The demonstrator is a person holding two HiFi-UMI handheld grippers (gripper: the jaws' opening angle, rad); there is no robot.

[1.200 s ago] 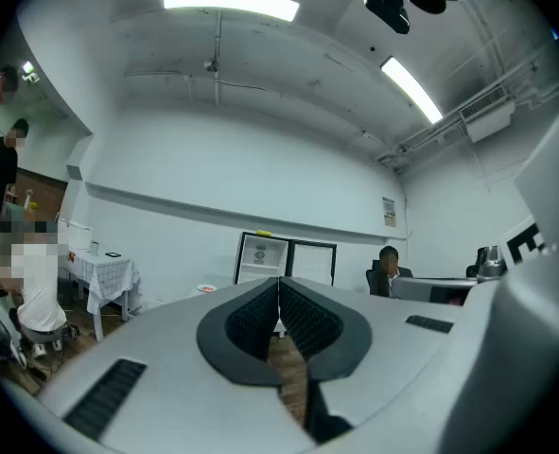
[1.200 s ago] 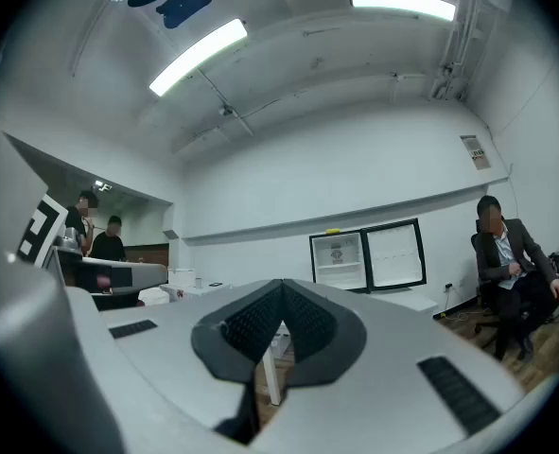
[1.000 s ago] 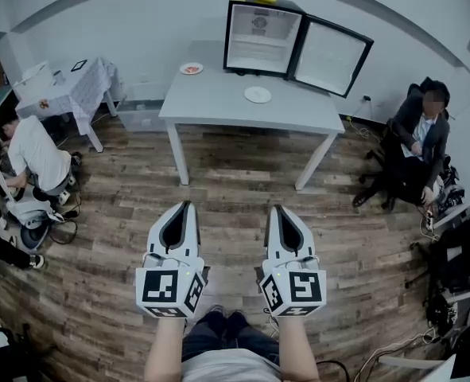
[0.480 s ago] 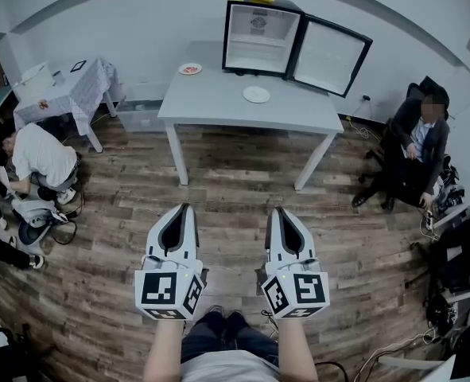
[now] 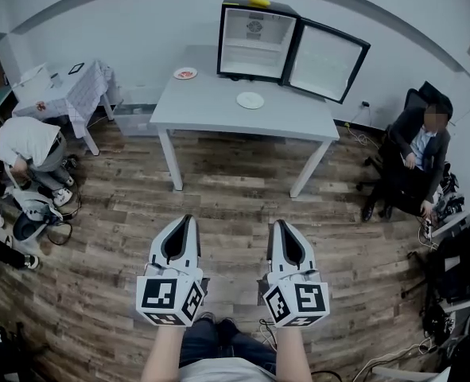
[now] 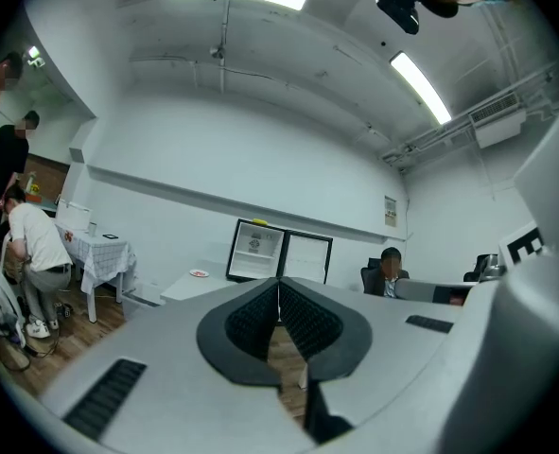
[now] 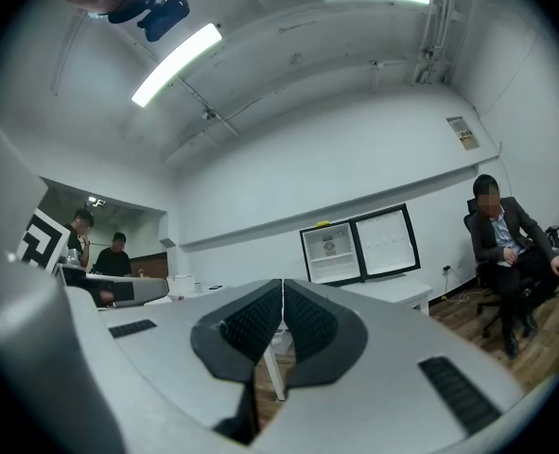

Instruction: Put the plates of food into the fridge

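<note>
We're standing well back from the bench (image 5: 219, 110) w/ both grippers held level out front, side by side and apart, pointing toward it. That's a carry pose, we reckon, since nothing's in reach yet. On the left gripper (image 5: 186, 223) the jaws are pressed together, pads meeting, nothing btwn them; the right gripper (image 5: 279, 228) is the same, closed and empty, which is sensible while walking in. The fridge (image 5: 253, 42) stands at the bench's far edge, its door (image 5: 328, 52) swung wide to the right and the inside looking empty, so it's ready to take plates. Two plates sit on the bench, neither in the fridge yet. The plate w/ reddish food (image 5: 185, 74) is at the far left corner, just left of the fridge. The white plate (image 5: 250, 100) is in front of the fridge mouth, and what's on it is too small to tell. Task looks barely begun. Vs a sec ago: both grippers sit a bit lower in the head view, jaws unchanged. Bench and fridge have slid slightly left in frame. The person in the white top (image 5: 28, 143) at left has shifted up the frame and hunched more. The seated person (image 5: 419, 146) at right is approx where they were.
</note>
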